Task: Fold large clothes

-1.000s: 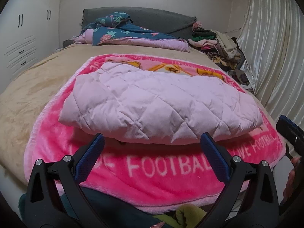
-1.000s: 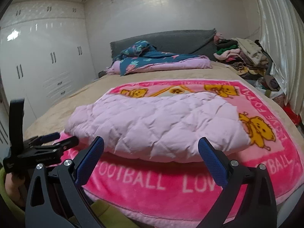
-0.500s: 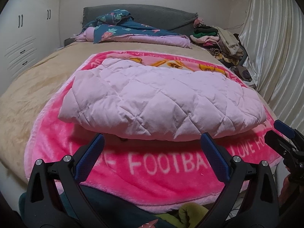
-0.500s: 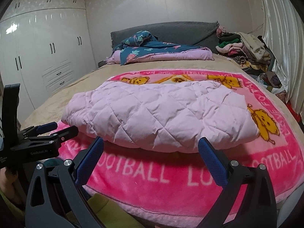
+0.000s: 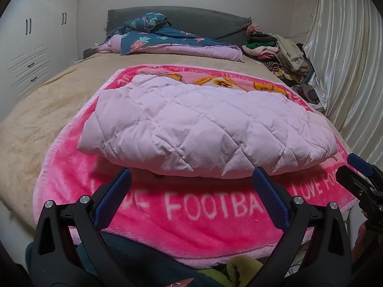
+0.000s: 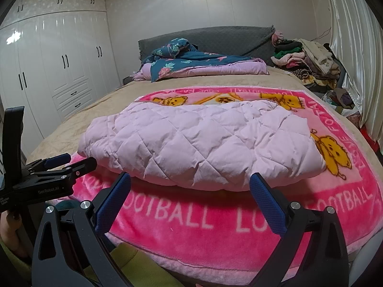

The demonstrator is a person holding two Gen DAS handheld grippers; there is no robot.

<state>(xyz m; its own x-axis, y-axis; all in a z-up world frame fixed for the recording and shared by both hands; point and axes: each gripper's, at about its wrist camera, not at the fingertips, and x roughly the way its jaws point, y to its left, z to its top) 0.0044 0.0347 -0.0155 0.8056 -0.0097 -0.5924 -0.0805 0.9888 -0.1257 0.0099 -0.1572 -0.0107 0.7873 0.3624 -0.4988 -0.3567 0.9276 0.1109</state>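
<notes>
- Left gripper (image 5: 191, 179) is held low at the foot of the bed, fingers spread wide, nothing between them. Same deal with the right gripper (image 6: 190, 179): fingers apart, empty. Neither is touching fabric.
- Just past the tips, the blanket (image 5: 203, 208) (pink, "FOOTBALL" lettering) is laid flat over the bed (image 5: 47, 110). It shouldn't get pinched along with the coat, so the fingers are best kept above the fleece when the near edge is taken.
- The coat (image 5: 205, 124), a puffy pale pink quilted one, is lying on the blanket and looks already folded over at least once, so probably one more fold is left, or just tidying. That's a guess.
- For a clean fold, the near edge is best gripped at two spots well apart, all layers caught together, since slippery padded stuff like this probably slides apart if only the top layer is grabbed.
- The edge should then be lifted evenly and carried toward the far side, air pressed out as it's laid down.
- Further back, a quilt (image 6: 203, 64) and a clothes pile (image 6: 308, 57) sit near the headboard, well apart from the coat, so there's room to work.
</notes>
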